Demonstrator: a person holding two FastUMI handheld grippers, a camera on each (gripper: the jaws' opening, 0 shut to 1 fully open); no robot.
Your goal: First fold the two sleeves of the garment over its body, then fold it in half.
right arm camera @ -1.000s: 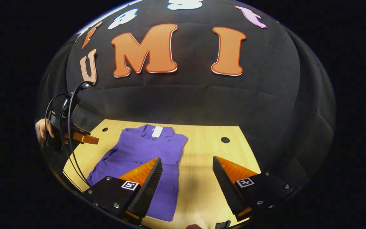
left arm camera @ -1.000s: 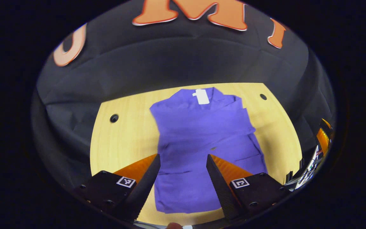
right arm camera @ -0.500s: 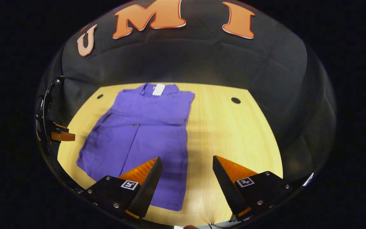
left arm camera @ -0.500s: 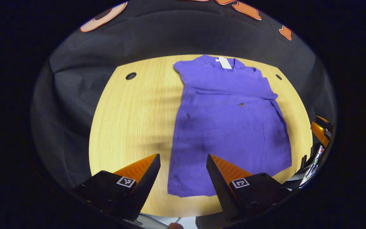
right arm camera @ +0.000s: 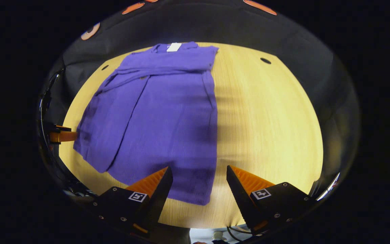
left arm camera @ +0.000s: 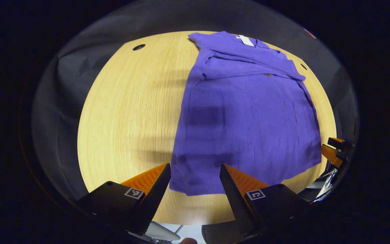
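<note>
A purple garment (left arm camera: 245, 112) lies flat on the light wooden table (left arm camera: 130, 108), collar and white tag (left arm camera: 246, 40) at the far end, both sleeves folded across its chest. My left gripper (left arm camera: 195, 179) hangs open above the hem's near left corner, nothing between its fingers. In the right gripper view the same garment (right arm camera: 161, 115) spreads left of centre, and my right gripper (right arm camera: 198, 181) stands open over the hem's near right corner. The other gripper's fingertip pokes in at the right edge of the left gripper view and at the left edge of the right gripper view.
The table (right arm camera: 266, 128) has small dark round holes (left arm camera: 138, 47) (right arm camera: 265, 60) near its far corners. Black cloth walls close in behind and beside it. Its near edge lies just under both grippers, with floor clutter showing below.
Both grippers have tilted downward and drawn back toward the table's near edge, so the garment's hem now sits just ahead of their fingertips. The garment itself has not moved.
</note>
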